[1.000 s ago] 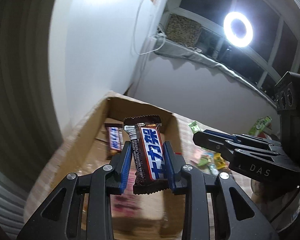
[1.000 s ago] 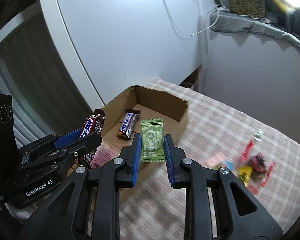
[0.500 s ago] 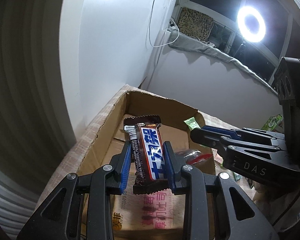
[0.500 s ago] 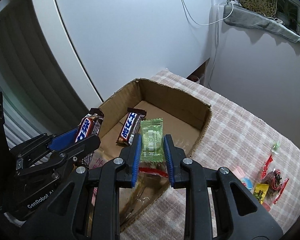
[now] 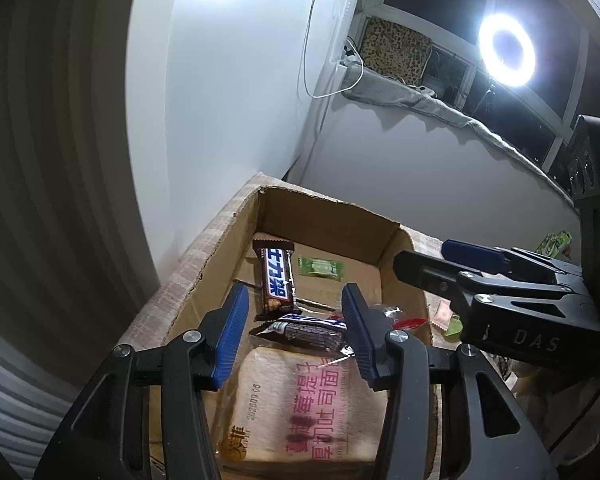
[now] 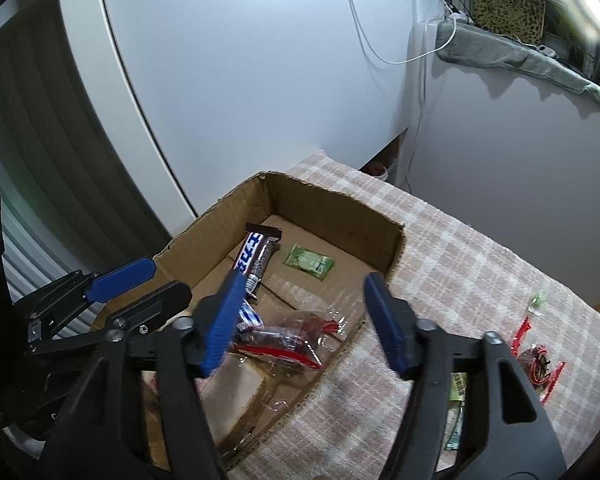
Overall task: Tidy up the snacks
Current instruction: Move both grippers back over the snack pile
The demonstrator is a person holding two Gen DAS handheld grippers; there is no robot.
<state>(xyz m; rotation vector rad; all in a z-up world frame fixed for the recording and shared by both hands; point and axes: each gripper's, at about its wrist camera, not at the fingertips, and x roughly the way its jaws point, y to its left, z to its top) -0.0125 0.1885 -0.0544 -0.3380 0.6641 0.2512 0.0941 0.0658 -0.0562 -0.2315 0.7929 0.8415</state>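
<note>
A cardboard box (image 5: 332,220) (image 6: 336,212) sits on the checked tablecloth. In it lie a Snickers bar (image 5: 276,278) (image 6: 256,258), a second Snickers bar (image 5: 304,330) on its side, a green snack packet (image 5: 320,267) (image 6: 309,261), a red-and-clear packet (image 6: 288,340) and a bread packet (image 5: 300,408). My left gripper (image 5: 294,332) is open and empty above the box's near end. My right gripper (image 6: 304,320) is open and empty above the box; it also shows in the left wrist view (image 5: 500,280).
Loose snacks lie on the tablecloth (image 6: 460,280) right of the box: red-wrapped sweets (image 6: 538,356) and green packets (image 6: 456,412). A white wall (image 6: 260,80) stands behind the box. A ring light (image 5: 506,50) shines by the window.
Both grippers have opened. The Snickers bar dropped from my left gripper into the box, and the green packet dropped from my right gripper into the box.
</note>
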